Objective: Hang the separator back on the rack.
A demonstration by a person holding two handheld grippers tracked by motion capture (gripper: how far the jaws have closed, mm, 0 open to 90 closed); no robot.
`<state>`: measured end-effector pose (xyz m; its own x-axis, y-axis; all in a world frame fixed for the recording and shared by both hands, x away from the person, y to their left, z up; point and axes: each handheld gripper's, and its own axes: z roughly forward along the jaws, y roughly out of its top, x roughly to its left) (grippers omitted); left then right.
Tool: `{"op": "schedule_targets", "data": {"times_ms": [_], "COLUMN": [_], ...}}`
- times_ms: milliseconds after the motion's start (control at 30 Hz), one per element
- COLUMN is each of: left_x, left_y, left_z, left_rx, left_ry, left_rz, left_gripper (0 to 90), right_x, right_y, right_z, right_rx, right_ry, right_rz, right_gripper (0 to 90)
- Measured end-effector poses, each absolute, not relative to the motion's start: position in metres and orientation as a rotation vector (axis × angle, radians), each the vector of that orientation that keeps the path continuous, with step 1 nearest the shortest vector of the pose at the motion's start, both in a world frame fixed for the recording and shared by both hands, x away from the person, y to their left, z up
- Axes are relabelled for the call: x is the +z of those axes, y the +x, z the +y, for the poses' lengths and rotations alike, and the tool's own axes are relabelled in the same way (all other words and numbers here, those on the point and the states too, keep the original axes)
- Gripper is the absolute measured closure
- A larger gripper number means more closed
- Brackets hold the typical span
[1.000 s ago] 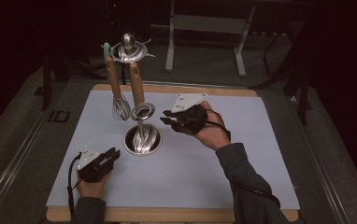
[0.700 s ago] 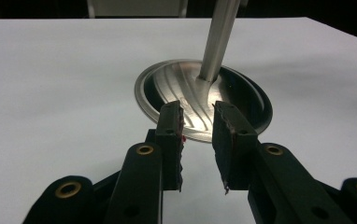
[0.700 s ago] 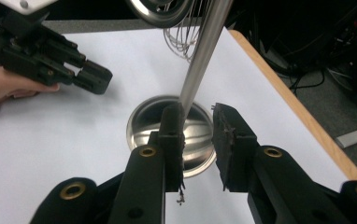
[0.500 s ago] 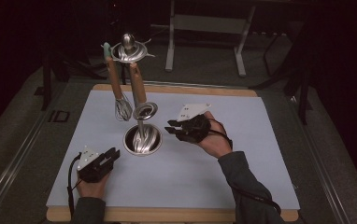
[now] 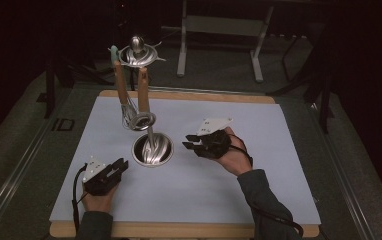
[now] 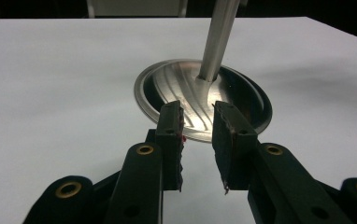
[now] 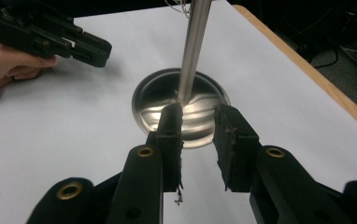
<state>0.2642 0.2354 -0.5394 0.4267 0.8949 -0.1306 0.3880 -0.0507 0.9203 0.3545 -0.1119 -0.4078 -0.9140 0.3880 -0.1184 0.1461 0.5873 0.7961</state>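
While spread across most of the wooden-edged table, one pale blue-white rectangular mat (image 5: 259,190) carries everything else. Standing left of centre on it: one polished steel utensil stand (image 5: 152,149), with a round dished base, a slim upright pole and a ringed crown with a ball on top. Hanging from that crown, on the far side of the base: two wooden-handled utensils, namely one wire whisk with a mint-green tip (image 5: 121,90) on the left and one round-headed steel strainer spoon (image 5: 143,107) just beside it on the right, both with long axes running nearly vertical, heads down near the mat.

Flanking the base: two black two-jaw tools. Near and left, the left gripper (image 5: 120,165), aimed far-right at the base rim (image 6: 204,100), jaws a little apart and clamping nothing. Right of the base, the right gripper (image 5: 191,142), aimed left at the pole (image 7: 193,46), jaws likewise parted and empty.

Decisive relation, as a judgement: pole upright and straight ahead of both sets of jaws, each tip just beside the base rim, neither touching it. Hard to call either hand clearly nearer. Hanging utensils farther off, beyond the pole, calling for a raised reach toward the far side.
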Motion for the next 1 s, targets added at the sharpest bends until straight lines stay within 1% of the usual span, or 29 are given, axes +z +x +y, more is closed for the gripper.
{"op": "schedule_targets", "data": {"times_ms": [500,567,1000], "left_x": [-0.539,-0.539,-0.539], "left_y": [0.264,0.264,0.264], "left_z": [0.235,0.235,0.235], "left_rx": [0.612,0.611,0.610], "left_ry": [1.643,1.642,1.644], "left_rz": [1.140,1.141,1.144], "left_gripper": [73.2,73.3,73.2], "right_x": [-0.444,-0.453,-0.479], "right_y": [0.353,0.355,0.354], "right_z": [-0.127,-0.129,-0.135], "right_rx": [1.276,1.284,1.287], "right_ry": [0.576,0.617,0.692], "right_rz": [2.542,2.534,2.530], "right_gripper": [64.4,63.2,61.6]}}
